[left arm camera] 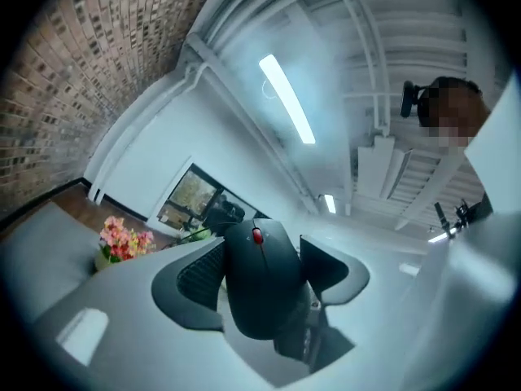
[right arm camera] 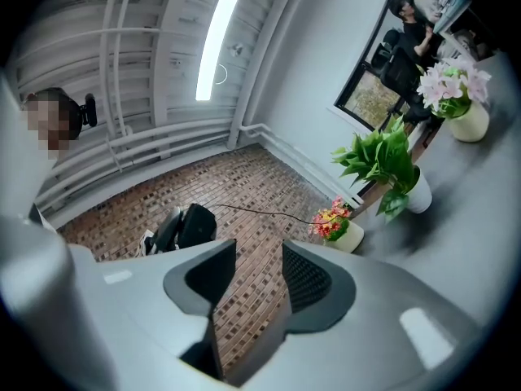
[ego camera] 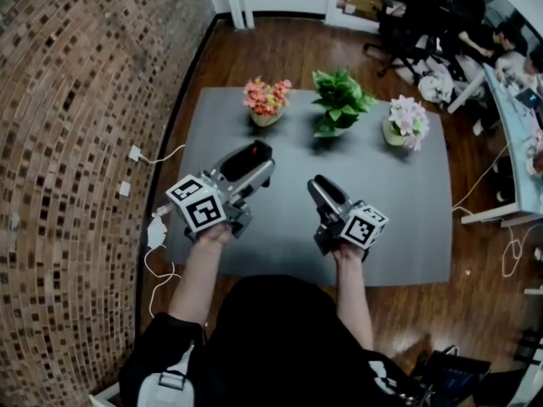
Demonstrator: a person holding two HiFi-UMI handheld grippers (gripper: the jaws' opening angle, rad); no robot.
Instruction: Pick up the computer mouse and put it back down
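Note:
My left gripper (ego camera: 257,154) is shut on the black computer mouse (ego camera: 252,153) and holds it in the air above the left half of the grey table (ego camera: 407,227). In the left gripper view the mouse (left arm camera: 264,283), with its red scroll wheel, fills the gap between the dark pads (left arm camera: 199,279) of the gripper (left arm camera: 264,255). My right gripper (ego camera: 317,186) hovers over the table's middle, a little to the right. Its jaws stand apart with nothing between them (right arm camera: 259,259). In the right gripper view the mouse (right arm camera: 195,225) shows to the left in the other gripper.
Three pots stand along the table's far edge: pink-orange flowers (ego camera: 266,100), a green plant (ego camera: 339,100) and pale pink flowers (ego camera: 407,121). A brick wall (ego camera: 76,142) runs along the left, with a cable on the floor. Office chairs and a desk with people stand at the back right.

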